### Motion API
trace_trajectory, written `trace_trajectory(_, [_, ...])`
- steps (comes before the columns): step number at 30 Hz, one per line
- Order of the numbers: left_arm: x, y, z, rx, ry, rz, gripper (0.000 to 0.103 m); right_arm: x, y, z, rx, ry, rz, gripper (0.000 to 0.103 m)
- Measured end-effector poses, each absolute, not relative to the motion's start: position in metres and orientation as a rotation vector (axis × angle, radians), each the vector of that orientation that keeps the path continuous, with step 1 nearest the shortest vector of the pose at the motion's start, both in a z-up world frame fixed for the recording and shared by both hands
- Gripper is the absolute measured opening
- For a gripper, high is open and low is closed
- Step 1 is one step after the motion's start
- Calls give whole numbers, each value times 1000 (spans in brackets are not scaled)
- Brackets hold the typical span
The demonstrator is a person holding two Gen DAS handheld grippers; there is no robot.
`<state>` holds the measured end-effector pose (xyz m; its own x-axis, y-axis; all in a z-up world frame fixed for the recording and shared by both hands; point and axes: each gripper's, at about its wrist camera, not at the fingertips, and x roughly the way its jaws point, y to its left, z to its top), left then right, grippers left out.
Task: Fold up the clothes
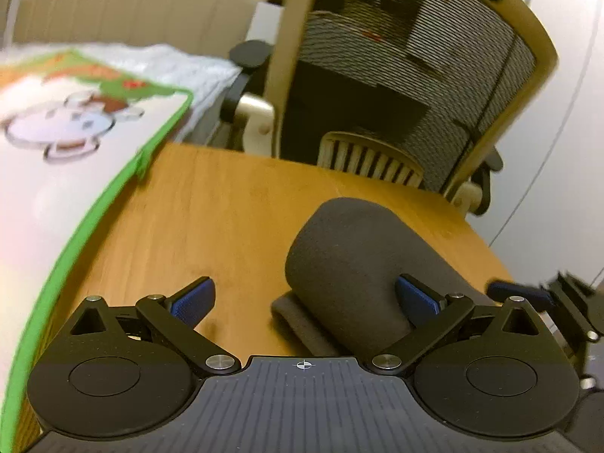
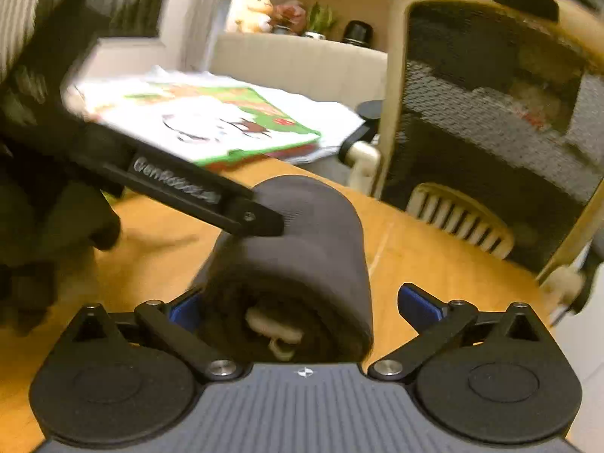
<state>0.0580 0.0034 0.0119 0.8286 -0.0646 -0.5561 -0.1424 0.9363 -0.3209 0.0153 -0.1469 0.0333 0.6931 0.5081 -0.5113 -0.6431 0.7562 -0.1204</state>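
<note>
A dark grey garment rolled into a thick bundle (image 1: 358,264) lies on the wooden table (image 1: 207,219). My left gripper (image 1: 305,298) is open, its right finger resting against the roll's side and its left finger over bare table. In the right wrist view the roll (image 2: 302,249) lies end-on between the open fingers of my right gripper (image 2: 302,305), with a pale tag showing in its core. The left gripper's body (image 2: 196,192) reaches in from the left and touches the roll's top.
A folded white shirt with a green edge and cartoon print (image 1: 75,143) lies at the table's left, also in the right wrist view (image 2: 211,124). A mesh-backed office chair (image 1: 415,87) stands behind the table's far edge. A shelf with toys (image 2: 287,15) stands at the back.
</note>
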Motion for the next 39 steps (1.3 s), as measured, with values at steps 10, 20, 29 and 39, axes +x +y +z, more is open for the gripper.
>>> trace_trajectory(10, [57,17,3,-407,577,-6,103,81,-185,35,123,554,602,103])
trace_trajectory(20, [12,20,25,-435,538,58,103,47,-154,13,41,493,500,103])
trace_trajectory(29, [-2,13,0,-376,547,154,103,38,-161,12,44,476,469,103])
trace_trajectory(39, [0,12,2,-410,540,167,102,39,-167,9,83,496,467,103])
